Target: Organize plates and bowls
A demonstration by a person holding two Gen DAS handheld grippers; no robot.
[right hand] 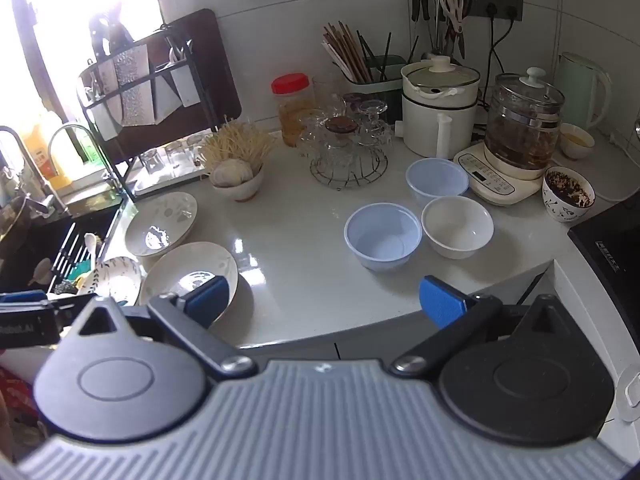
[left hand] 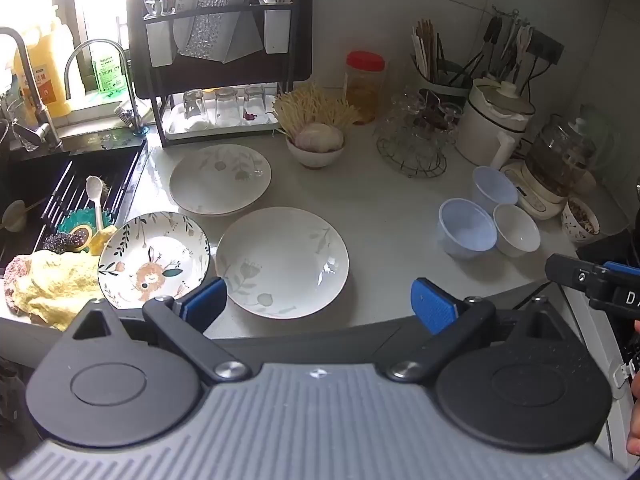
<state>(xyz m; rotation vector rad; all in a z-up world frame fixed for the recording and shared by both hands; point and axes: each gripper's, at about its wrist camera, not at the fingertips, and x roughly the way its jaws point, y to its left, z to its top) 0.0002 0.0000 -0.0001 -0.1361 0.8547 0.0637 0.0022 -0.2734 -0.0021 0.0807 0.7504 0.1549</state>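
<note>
Left gripper (left hand: pixel 318 300) and right gripper (right hand: pixel 324 300) both spread wide, holding nothing, above the counter's (left hand: pixel 384 208) front edge. Three plates near the sink (left hand: pixel 48 184): rabbit-pattern plate (left hand: pixel 154 258), two white floral plates (left hand: pixel 282 260) (left hand: pixel 220 178). Two blue bowls (right hand: pixel 383 236) (right hand: pixel 437 178) and a white bowl (right hand: pixel 457 226) cluster right.

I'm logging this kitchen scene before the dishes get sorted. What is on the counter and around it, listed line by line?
Shallow white leaf-print plates: two, white, counter centre-left, one behind the other.
Rabbit-pattern ceramic plate: one, white with leaves, by the sink edge.
Pale blue plastic bowls: two, counter right.
Plain white ceramic bowl: one, beside the blue bowls.
White bowl of garlic: one, behind the plates.
Red-lidded jar: one, amber contents, near the wall.
Black dish rack: one, beside the sink.
Yellow cloth: one, sink edge.
Left hand-held gripper: black, blue pads, open.
Right hand-held gripper: same, open.
</note>
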